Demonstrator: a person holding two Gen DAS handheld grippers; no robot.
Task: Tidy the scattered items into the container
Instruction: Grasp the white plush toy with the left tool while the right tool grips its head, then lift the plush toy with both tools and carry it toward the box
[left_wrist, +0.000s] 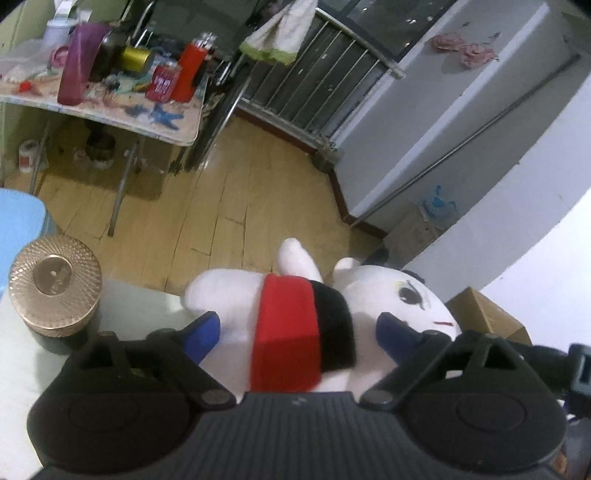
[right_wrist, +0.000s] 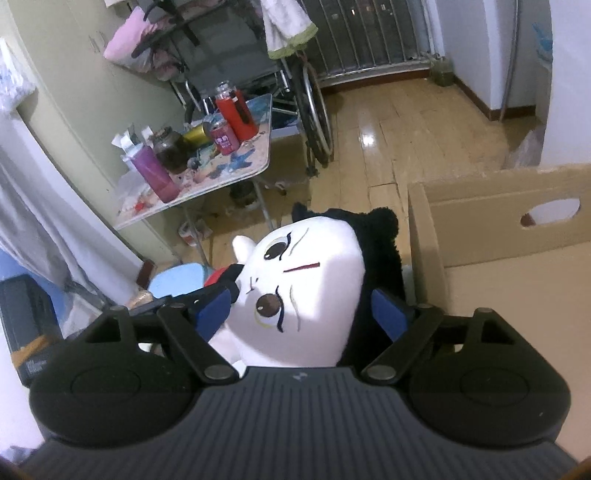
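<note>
Both the left gripper (left_wrist: 298, 328) and right gripper (right_wrist: 303, 308) stand spread around the plush doll (left_wrist: 295, 317) at the worktop's edge beside the cardboard box (right_wrist: 498, 229) — the pickup step, I judge — closing comes next.

My left tongs (left_wrist: 299, 332) have a dark grey ribbed housing with a small pale mark at the top centre, flanked by two black rounded shoulders, each with a shallow circular recess. Black link arms pivot on silver round-headed screws and carry blue-padded fingers (left_wrist: 201, 336). My right tongs (right_wrist: 301, 308) are built the same: ribbed grey middle, black domed sides, triangular cut-outs in the outer links, silver pivots, and blue pads (right_wrist: 388, 312).
</note>
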